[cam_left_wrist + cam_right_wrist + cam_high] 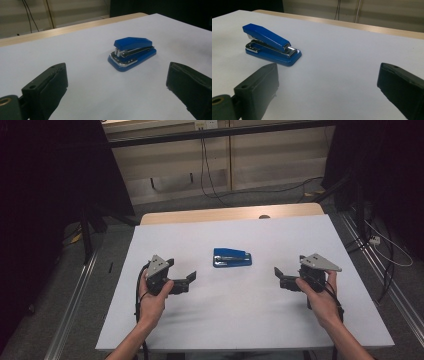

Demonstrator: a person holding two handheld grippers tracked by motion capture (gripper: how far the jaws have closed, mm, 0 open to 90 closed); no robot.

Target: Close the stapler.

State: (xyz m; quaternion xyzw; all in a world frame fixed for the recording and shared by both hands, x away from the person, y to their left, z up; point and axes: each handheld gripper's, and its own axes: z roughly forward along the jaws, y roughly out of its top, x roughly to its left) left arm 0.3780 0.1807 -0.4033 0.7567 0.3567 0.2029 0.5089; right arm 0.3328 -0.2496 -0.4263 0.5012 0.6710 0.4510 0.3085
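Stapler (232,258), blue, one item: lies flat on the white table cover (250,320), at its middle, untouched. Closed; blue top arm over a bright metal magazine and a blue base. No brand, label or writing can be read on it in any view.

Left gripper (181,275): held in a hand to the left of the stapler, near it but apart, jaws spread wide with nothing between them. Grey three-cornered plate on top; no legible marking. In the left gripper view the stapler (132,53) lies beyond the two black jaws, between their lines.

Right gripper (281,276): held in a hand to the right of the stapler, apart from it, jaws likewise spread and empty. In the right gripper view the stapler (270,45) lies beyond the left jaw.

Wooden table edge (230,213): behind the stapler, past the cover's far side.
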